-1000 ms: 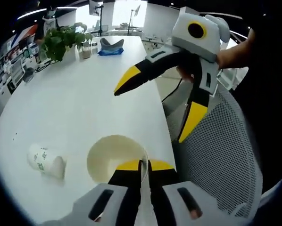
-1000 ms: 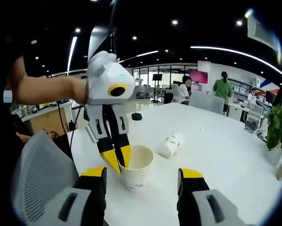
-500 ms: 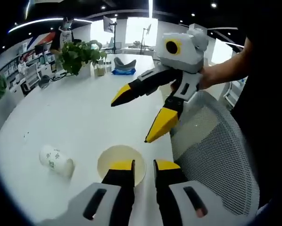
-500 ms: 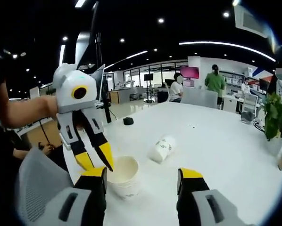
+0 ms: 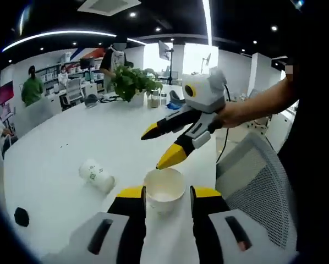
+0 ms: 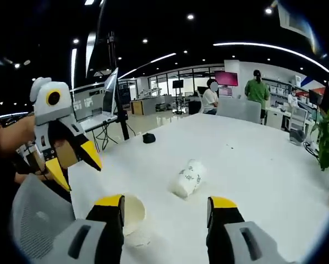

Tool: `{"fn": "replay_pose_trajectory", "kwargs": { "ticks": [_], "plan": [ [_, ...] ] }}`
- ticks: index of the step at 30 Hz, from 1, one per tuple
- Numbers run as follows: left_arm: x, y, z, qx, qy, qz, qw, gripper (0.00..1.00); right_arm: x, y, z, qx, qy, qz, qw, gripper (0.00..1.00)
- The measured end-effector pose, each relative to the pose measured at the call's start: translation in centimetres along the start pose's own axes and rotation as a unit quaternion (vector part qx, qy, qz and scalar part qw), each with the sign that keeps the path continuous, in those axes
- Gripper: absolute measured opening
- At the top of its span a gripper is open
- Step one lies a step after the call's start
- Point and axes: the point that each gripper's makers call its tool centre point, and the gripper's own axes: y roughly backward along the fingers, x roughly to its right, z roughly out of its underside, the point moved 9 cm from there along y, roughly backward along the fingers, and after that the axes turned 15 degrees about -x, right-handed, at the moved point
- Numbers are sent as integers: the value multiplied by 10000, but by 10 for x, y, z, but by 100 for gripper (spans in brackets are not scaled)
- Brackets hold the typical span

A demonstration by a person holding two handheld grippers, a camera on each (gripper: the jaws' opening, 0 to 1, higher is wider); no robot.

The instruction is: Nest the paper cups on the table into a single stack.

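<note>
Potted plant [image 5: 130, 81] at upper centre of the left gripper view; jars [image 5: 154, 99] beside it. Mesh chair back [image 5: 252, 181] at lower right. Small black object [image 6: 148, 138] on white table [image 6: 263, 165], left of centre, right gripper view.

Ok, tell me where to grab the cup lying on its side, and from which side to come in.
Grip the fallen cup across its printed wall, about midway along, probably from above. It lies on the table with its mouth toward the upright cup, so its round sides are free. The right hand-held gripper, jaws open, already faces it.
</note>
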Motion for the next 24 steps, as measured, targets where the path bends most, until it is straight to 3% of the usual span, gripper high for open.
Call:
{"fn": "replay_pose_trajectory", "kwargs": {
  "ticks": [4,14,24],
  "plan": [
    [-2,13,5,226,201,-278,9992,36,11,-15,-6,-146,18,-59,9999,61],
    [-1,29,22,361,489,-707,9956,43,34,-54,-16,-463,-312,-50,9984,61],
    [-3,39,28,466,704,-993,9915,52,49,-94,-26,-786,-600,132,9950,58]
  ]
}}
